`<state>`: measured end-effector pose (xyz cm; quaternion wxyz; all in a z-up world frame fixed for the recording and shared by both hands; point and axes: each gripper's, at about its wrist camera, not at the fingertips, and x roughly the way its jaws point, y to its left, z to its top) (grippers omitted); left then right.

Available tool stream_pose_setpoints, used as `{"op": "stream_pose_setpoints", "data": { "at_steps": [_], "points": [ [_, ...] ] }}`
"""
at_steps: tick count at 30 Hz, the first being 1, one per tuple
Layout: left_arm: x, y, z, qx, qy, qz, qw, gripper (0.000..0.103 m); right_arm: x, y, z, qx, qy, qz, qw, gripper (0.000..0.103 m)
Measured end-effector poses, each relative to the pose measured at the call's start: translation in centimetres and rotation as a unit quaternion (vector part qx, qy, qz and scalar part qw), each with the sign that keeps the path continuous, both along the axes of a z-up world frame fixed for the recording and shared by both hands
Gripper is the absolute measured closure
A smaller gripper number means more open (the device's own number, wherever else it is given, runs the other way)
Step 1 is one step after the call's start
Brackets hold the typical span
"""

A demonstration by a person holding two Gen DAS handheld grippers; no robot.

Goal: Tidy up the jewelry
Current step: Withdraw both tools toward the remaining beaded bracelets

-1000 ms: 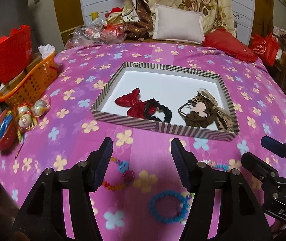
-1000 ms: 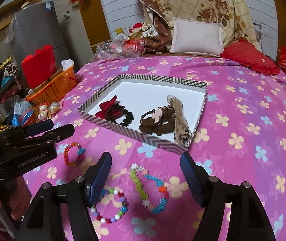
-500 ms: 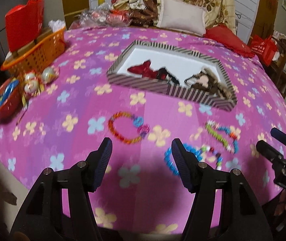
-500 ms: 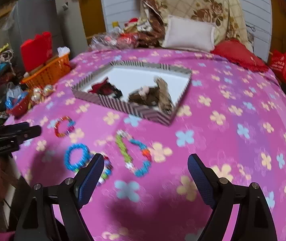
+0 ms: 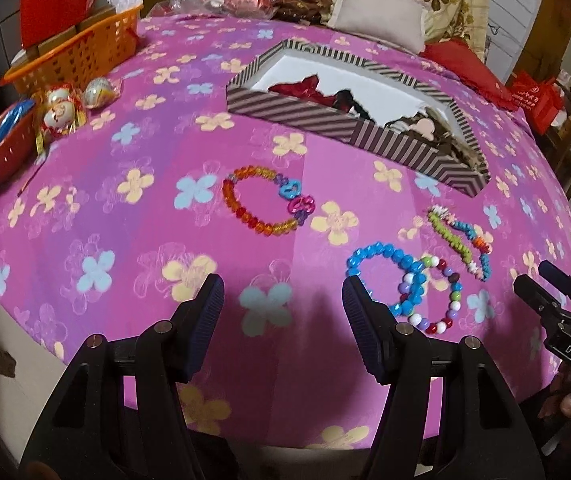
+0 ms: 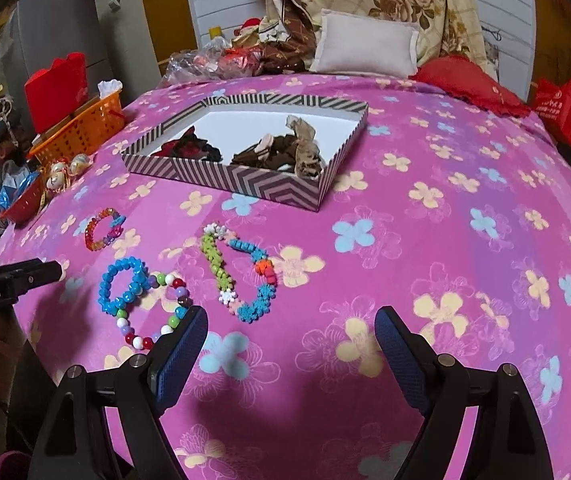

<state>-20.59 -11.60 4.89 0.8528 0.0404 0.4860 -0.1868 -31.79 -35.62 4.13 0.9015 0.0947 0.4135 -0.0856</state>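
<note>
Bracelets lie loose on a pink flowered cloth [image 6: 465, 208], four in all, each outside the striped box [image 6: 245, 178] that sits farther back on the same cloth; the red-orange bracelet [image 5: 267, 206] with blue and pink charms lies alone toward the left, well apart from the others; the blue bracelet [image 5: 385, 276] overlaps the multicolour round-bead bracelet [image 5: 435, 296], the two touching; just beside them to the right lies the green-and-blue flower bracelet [image 5: 461, 242], stretched into a long loop.

Inside the box, on its white floor, rest a red bow with a black hair tie [image 6: 189, 146] at the left and a brown leopard-print hair piece [image 6: 285, 150] at the right.

Left gripper [image 5: 281, 320] hovers low over the near edge of the cloth with its jaws spread wide and nothing between them; its right finger [image 5: 359, 320] stands close to the blue bracelet, though whether they touch I cannot tell. Right gripper [image 6: 291, 350] is likewise released and empty, its left finger [image 6: 179, 350] just beside the round-bead bracelet.

An orange basket [image 5: 81, 50], a red bowl [image 5: 1, 156] and small round ornaments [image 5: 69, 106] crowd the far left edge; pillows [image 6: 365, 48] sit behind.
</note>
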Motion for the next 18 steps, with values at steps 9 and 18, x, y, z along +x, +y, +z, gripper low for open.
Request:
{"op": "stream_pose_setpoints", "data": {
  "at_steps": [9,18],
  "points": [
    [-0.2,0.2,-1.6,-0.020,0.039,-0.008,0.9990,0.042,0.3,0.1,-0.2,0.003,-0.004,0.005,1.000,0.020],
    [0.3,-1.1,-2.1,-0.019,0.052,-0.004,0.9985,0.042,1.1,-0.3,-0.9,0.019,0.002,0.007,1.000,0.019]
  ]
}}
